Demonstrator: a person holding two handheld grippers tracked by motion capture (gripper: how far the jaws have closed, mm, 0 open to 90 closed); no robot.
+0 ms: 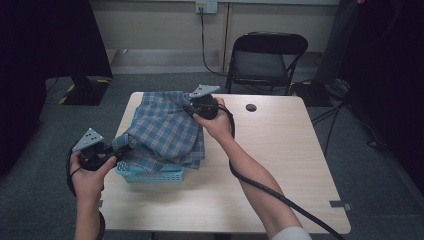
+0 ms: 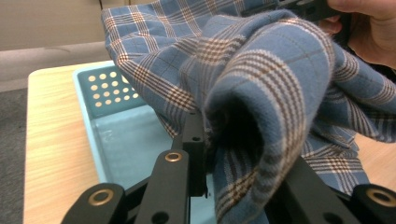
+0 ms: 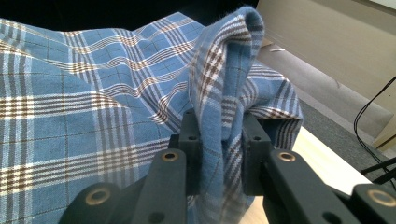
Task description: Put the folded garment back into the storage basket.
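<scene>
A blue plaid cloth (image 1: 162, 131) hangs spread between both grippers above a light blue perforated basket (image 1: 150, 175) on the wooden table (image 1: 265, 165). At the table's left edge my left gripper (image 1: 120, 150) is shut on a bunched fold of the plaid cloth (image 2: 252, 107), with the basket (image 2: 112, 135) below it. Farther back, my right gripper (image 1: 189, 107) is shut on another fold of the cloth (image 3: 224, 93), pinched upright between its jaws. Most of the basket is hidden under the fabric.
A black folding chair (image 1: 265, 60) stands behind the table. A small dark round disc (image 1: 251, 107) sits near the table's far edge. A dark screen on a stand (image 1: 55, 45) is at the back left. Bare tabletop lies to the right.
</scene>
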